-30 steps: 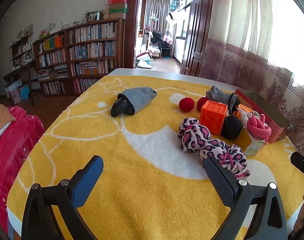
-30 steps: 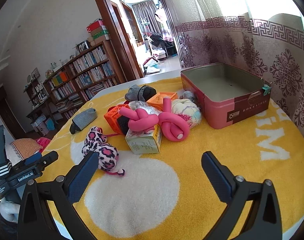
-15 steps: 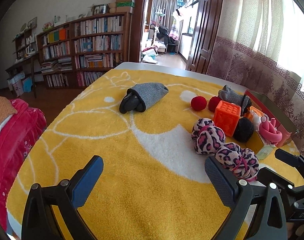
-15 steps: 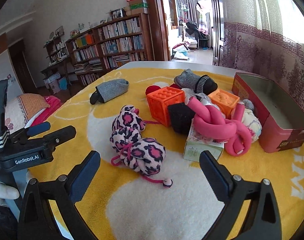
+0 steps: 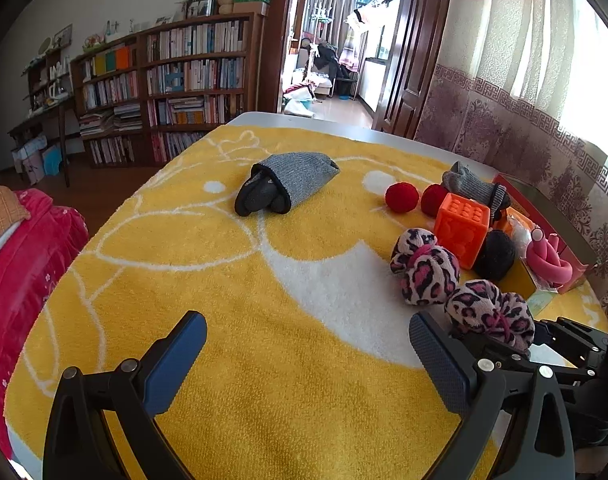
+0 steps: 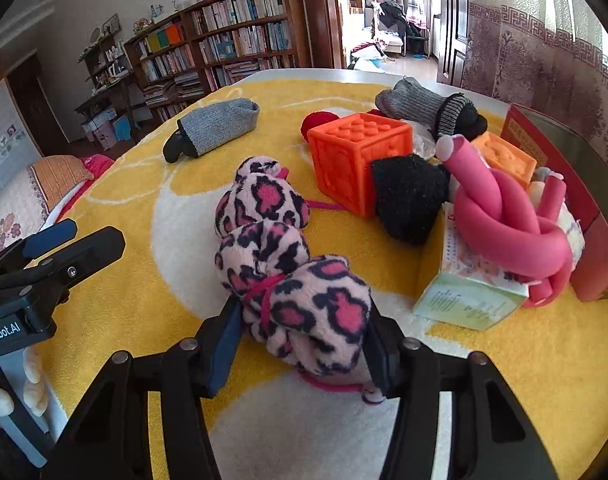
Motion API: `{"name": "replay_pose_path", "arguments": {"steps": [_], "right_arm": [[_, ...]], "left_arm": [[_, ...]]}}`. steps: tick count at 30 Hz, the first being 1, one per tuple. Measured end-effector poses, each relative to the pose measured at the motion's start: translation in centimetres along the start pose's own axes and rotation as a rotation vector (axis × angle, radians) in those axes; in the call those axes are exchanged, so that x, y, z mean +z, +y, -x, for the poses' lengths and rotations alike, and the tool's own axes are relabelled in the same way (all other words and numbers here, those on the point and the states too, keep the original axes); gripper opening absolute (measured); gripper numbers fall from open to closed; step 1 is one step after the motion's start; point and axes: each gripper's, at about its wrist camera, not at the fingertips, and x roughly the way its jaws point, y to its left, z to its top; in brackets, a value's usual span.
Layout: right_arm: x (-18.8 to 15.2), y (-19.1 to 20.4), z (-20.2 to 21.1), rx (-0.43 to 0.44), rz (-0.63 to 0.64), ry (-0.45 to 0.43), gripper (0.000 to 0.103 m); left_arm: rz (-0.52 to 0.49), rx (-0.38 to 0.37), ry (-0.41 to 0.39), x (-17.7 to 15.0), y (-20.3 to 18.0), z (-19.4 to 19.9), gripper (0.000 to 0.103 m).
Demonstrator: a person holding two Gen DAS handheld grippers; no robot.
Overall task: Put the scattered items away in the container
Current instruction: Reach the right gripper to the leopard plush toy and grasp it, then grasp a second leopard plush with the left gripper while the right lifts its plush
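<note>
My right gripper (image 6: 304, 336) is closed around the near lump of a pink leopard-print plush (image 6: 304, 292), which rests on the yellow towel; the plush also shows in the left wrist view (image 5: 487, 312). My left gripper (image 5: 307, 360) is open and empty above the towel's near left part. Beside the plush lie an orange cube (image 6: 355, 152), a black sock ball (image 6: 407, 196), a knotted pink foam tube (image 6: 503, 216) on a small carton (image 6: 463, 292), red balls (image 5: 401, 197) and two grey sock bundles (image 5: 292, 184). The red tin (image 6: 595, 208) stands at the far right.
The yellow towel (image 5: 264, 360) covers the table. A second orange cube (image 6: 503, 156) sits behind the pink tube. A bookcase (image 5: 176, 80) and a doorway lie beyond the far table edge. A red quilt (image 5: 20, 248) lies at the left.
My right gripper moved forward onto the leopard plush and closed its fingers around it. My left gripper drifted slightly and stayed open.
</note>
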Motion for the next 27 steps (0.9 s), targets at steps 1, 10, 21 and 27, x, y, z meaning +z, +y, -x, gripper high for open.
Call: {"name": "replay_pose_path", "arguments": {"steps": [1,10,21,27], "right_arm": [[-0.1,-0.2,0.4,0.002,-0.004,-0.011,0.056],[-1.9,-3.0,4.8,0.006,-0.089,-0.106,0.056],[-2.8,-5.0,5.9,-0.003,-0.143,-0.129,0.056],[-3.0,-5.8,5.4,-0.005,-0.161,-0.117,0.057]], "left_arm": [[-0.005,-0.006,0.0,0.0,-0.2,0.0,0.103],[-0.098,-0.04,-0.021,0.9,-3.6,0.3,0.103],[-0.205,-0.065,0.073,2.9,-9.0,-4.6,0.103],[-0.18,-0.065,0.142,3.1,-9.0,-8.2,0.103]]}}
